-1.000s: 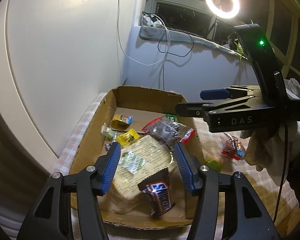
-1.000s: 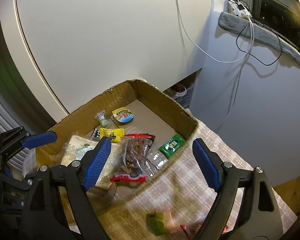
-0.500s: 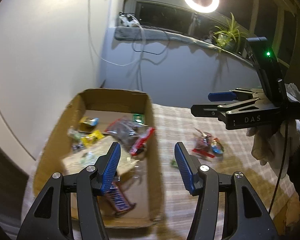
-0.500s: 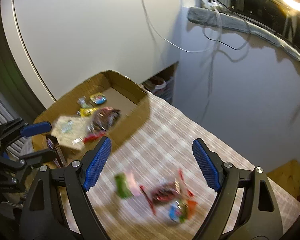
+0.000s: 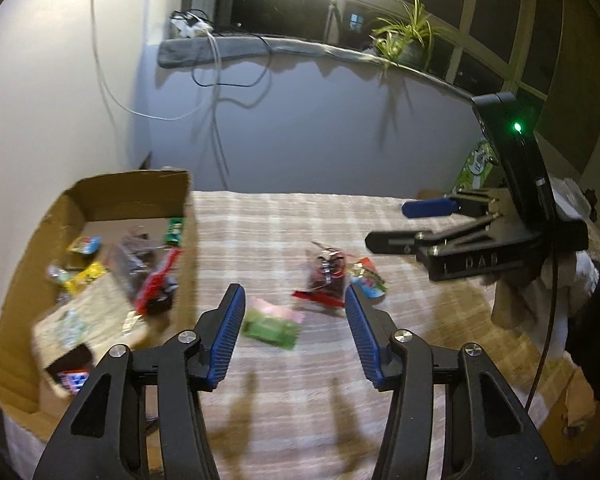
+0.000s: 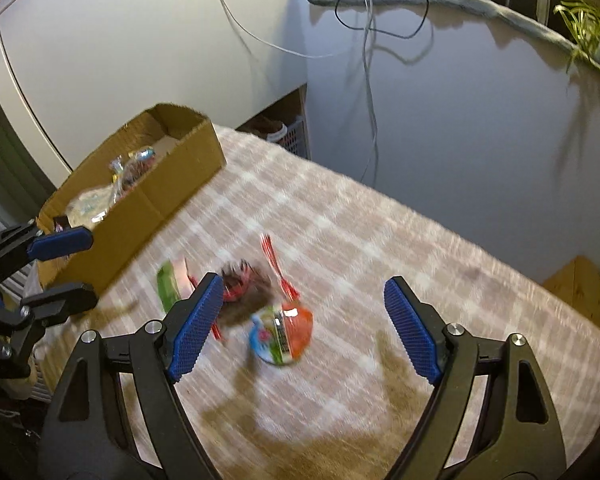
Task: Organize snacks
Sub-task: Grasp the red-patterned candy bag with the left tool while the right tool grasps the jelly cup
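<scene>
In the left wrist view the left claw (image 5: 294, 332) fills the bottom of the frame, released and holding nothing, its blue pads spread apart above the checked cloth of the tabletop (image 5: 340, 224). Just beyond, between the pads, lies a green packet (image 5: 270, 328) with a pink one touching its far edge — both blurred. A little farther, right of centre, sits a clear bag of dark snacks with red trim (image 5: 326, 276), and a round orange-and-blue packet (image 5: 366, 278) touches its right side. At the left of the frame stands an open cardboard box (image 5: 190, 240) holding several wrappers, yellow, red and green among them. The right claw (image 5: 416, 222) reaches in from the right edge, also released and empty.

In the right wrist view the right claw frames the round packet and the dark bag near the lower centre, apart from both — the box sits toward the upper left. A potted plant (image 5: 406, 38) stands on the sill at the top.
</scene>
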Demonstrator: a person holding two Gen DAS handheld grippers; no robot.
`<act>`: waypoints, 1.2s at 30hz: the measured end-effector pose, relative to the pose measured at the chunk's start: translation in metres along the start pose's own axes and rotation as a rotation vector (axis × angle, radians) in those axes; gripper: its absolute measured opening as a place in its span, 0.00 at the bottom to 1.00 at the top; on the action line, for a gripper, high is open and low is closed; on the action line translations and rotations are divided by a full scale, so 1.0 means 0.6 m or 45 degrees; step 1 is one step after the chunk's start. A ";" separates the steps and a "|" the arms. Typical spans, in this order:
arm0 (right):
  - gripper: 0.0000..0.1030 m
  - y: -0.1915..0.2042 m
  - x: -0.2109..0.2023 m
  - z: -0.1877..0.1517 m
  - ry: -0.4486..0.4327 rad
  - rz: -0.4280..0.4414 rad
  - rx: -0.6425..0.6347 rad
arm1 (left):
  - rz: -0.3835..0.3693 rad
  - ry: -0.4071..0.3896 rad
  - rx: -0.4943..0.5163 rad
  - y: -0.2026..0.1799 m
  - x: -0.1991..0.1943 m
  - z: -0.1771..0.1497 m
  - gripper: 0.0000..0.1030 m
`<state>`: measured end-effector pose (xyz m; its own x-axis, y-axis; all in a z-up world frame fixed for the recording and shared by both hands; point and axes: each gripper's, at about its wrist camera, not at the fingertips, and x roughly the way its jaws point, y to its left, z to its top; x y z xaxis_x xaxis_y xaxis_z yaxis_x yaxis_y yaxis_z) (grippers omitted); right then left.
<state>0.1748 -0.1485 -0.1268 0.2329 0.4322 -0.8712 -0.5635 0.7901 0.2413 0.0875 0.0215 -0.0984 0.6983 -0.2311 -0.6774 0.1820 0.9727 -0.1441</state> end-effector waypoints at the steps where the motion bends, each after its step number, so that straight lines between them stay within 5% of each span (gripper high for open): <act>1: 0.74 -0.001 0.002 -0.008 0.012 0.010 -0.001 | -0.007 0.007 0.002 -0.005 0.006 0.002 0.46; 8: 0.55 0.012 0.023 -0.041 0.064 0.060 -0.071 | -0.061 0.057 -0.017 -0.029 0.042 0.013 0.35; 25: 0.42 0.041 0.060 -0.045 0.103 0.048 -0.165 | -0.066 0.226 -0.052 -0.026 0.146 0.027 0.32; 36: 0.40 0.045 0.059 -0.049 0.114 0.026 -0.196 | -0.066 0.248 -0.079 -0.014 0.176 0.024 0.31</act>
<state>0.1443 -0.1248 -0.1637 0.1523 0.4018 -0.9030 -0.6840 0.7024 0.1971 0.1696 -0.0111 -0.1580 0.5412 -0.2779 -0.7937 0.1671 0.9605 -0.2224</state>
